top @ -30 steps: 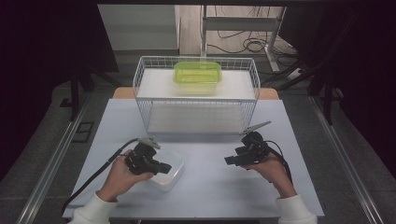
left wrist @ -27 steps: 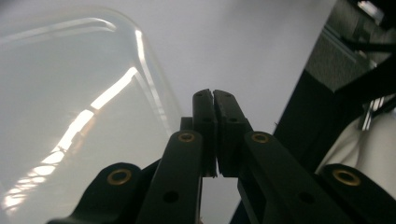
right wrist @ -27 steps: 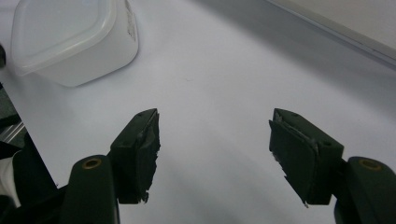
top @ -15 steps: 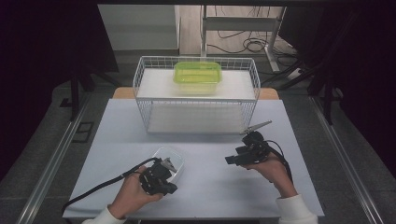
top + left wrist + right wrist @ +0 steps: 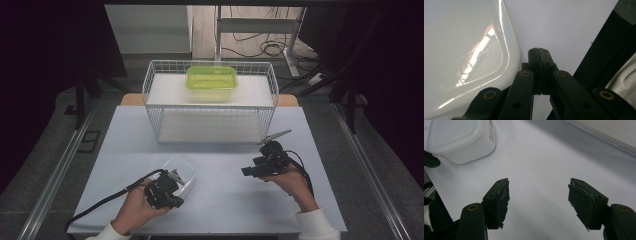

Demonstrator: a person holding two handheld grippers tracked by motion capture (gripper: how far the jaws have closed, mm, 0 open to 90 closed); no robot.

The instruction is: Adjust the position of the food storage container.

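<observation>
The left gripper (image 5: 172, 181) has its jaws pressed together with nothing between them, parked right against the near rim of the clear rounded plastic container (image 5: 181, 171) on the white table (image 5: 225, 200) — looks like it's lining up a nudge or a grab. The right gripper (image 5: 248, 170) hangs well apart with jaws spread and empty — probably just waiting its turn.

The tabletop (image 5: 220, 195) lies bare between the two hands, giving a wide lane across its near half. At the far side the white wire basket (image 5: 210, 107) stands as a wall, its mesh front closing off that edge; the green container (image 5: 211, 78) sits at its back. On the left, the clear container (image 5: 180, 172) blocks the path just beside the left hand-held gripper (image 5: 167, 189). Bare strips of tabletop run past both basket ends.
</observation>
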